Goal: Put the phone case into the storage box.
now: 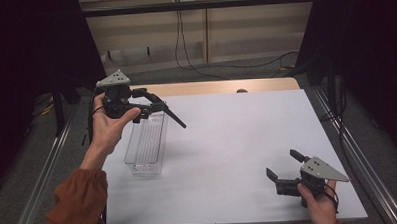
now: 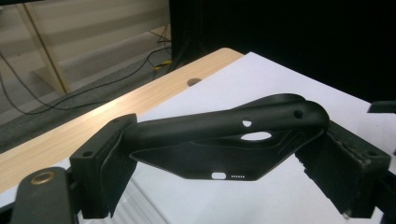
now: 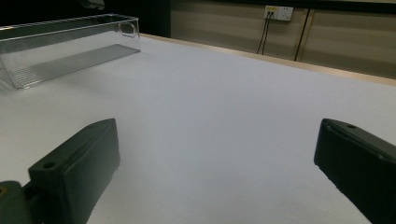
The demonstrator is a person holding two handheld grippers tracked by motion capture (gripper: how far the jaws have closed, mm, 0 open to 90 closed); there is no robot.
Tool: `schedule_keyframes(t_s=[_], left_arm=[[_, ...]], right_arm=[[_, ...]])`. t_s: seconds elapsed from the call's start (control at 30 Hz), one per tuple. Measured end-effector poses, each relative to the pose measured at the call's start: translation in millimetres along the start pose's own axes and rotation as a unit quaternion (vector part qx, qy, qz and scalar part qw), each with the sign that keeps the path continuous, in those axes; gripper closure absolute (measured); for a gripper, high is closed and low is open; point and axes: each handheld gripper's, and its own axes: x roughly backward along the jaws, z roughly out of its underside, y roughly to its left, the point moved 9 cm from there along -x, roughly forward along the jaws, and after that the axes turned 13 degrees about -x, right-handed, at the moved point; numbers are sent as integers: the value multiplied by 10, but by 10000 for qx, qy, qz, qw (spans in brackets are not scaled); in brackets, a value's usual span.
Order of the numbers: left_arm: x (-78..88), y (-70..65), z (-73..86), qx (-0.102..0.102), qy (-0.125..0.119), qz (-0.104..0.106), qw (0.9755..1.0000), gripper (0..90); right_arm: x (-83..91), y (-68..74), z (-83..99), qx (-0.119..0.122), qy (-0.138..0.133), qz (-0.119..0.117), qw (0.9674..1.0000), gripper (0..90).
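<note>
Clearly the relation that matters is the black phone case (image 2: pixel 224 140) to the clear plastic bin (image 1: pixel 146 144): in the high view the left gripper (image 1: pixel 154 109) holds the case in the air over the bin's far end, so the bin lies directly below it and runs on toward 6 o'clock, its long axis going from 12 to 6. In the left gripper view the jaws are closed on the case's two ends, and the case bows between them, so I judge it soft, rubbery and matte, with small cut-outs along its edge. The bin is rigid, transparent and empty, with a ribbed floor and a handle slot at one end. The right gripper (image 1: pixel 284 170) rests low on the white table (image 1: pixel 237 140) at about 4 o'clock, well apart from the bin, its jaws spread wide around nothing. The left hand (image 1: pixel 107 126) is far nearer.
</note>
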Motion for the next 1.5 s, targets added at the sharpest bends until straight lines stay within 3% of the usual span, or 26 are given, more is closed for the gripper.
schedule_keyframes(t_s=[0.6, 1.1, 1.23, 1.5], left_arm=[[178, 397, 52, 354, 134, -578, 9976, 145], [74, 688, 252, 631, 552, -1193, 9893, 145], [11, 741, 293, 738, 580, -1263, 9875, 145], [-103, 822, 351, 767, 732, -1424, 9841, 145]], right_arm=[[4, 11, -1, 15, 2, -44, 10000, 0], [7, 17, 5, -14, 31, -68, 10000, 0], [8, 15, 3, -18, 31, -71, 10000, 0], [8, 6, 9, -54, 56, -51, 10000, 0]])
